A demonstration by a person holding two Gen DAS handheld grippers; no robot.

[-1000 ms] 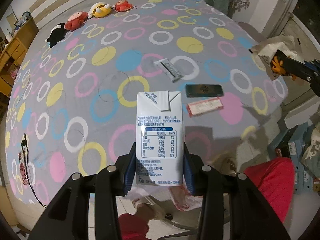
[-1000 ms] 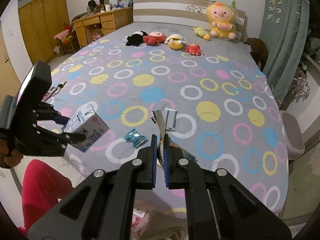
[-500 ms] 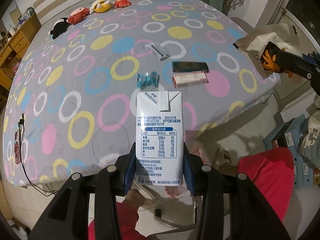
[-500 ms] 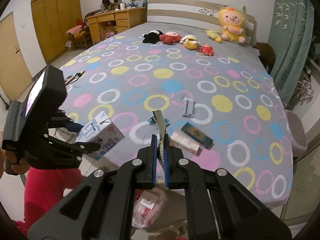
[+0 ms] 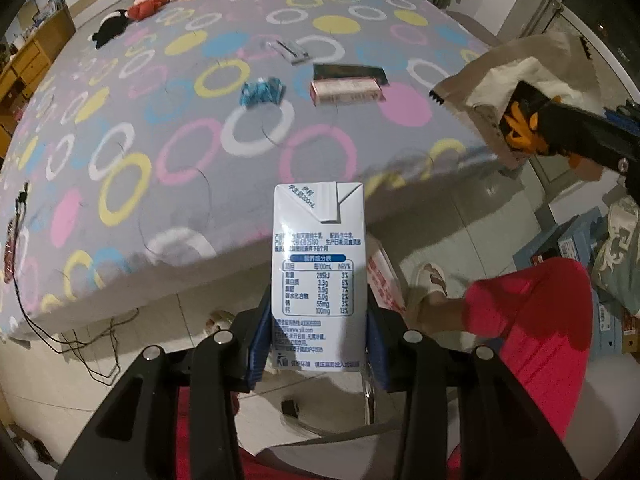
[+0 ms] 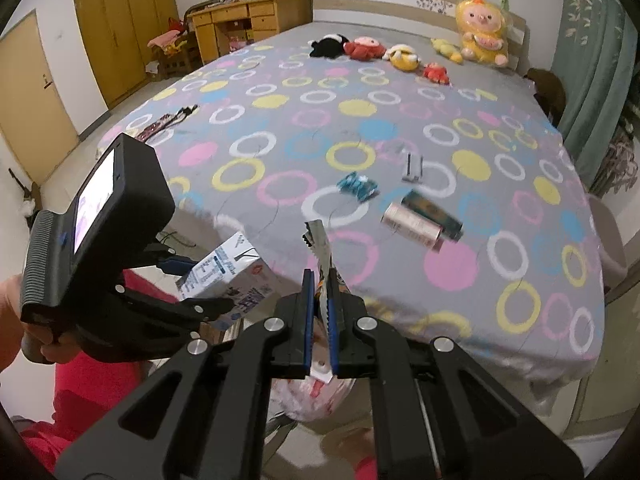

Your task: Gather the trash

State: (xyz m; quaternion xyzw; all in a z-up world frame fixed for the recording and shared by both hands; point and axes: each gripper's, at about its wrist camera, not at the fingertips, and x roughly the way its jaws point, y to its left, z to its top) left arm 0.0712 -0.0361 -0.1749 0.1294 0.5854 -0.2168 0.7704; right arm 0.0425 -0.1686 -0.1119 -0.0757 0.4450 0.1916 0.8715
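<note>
My left gripper (image 5: 318, 344) is shut on a white milk carton (image 5: 319, 264), held upright off the bed's near edge, above the floor; the carton also shows in the right wrist view (image 6: 230, 276). My right gripper (image 6: 321, 320) is shut on a flat snack wrapper (image 6: 320, 246), seen opened in the left wrist view (image 5: 508, 92). On the bed lie a blue crumpled wrapper (image 5: 262, 92), a pink box (image 5: 346, 90), a dark flat packet (image 5: 350, 72) and a grey sachet (image 5: 288, 50).
A trash bag (image 6: 316, 392) with pink-white litter sits on the floor below my right gripper. The ring-patterned bed (image 6: 400, 120) carries plush toys (image 6: 400, 56) at its far end. A cable (image 5: 18, 216) lies at the bed's left edge. My red-clad leg (image 5: 540, 320) is at right.
Both grippers have pulled back from over the bed to beyond its near edge, carrying the carton and the wrapper. The floor and the trash bag have come into view.
</note>
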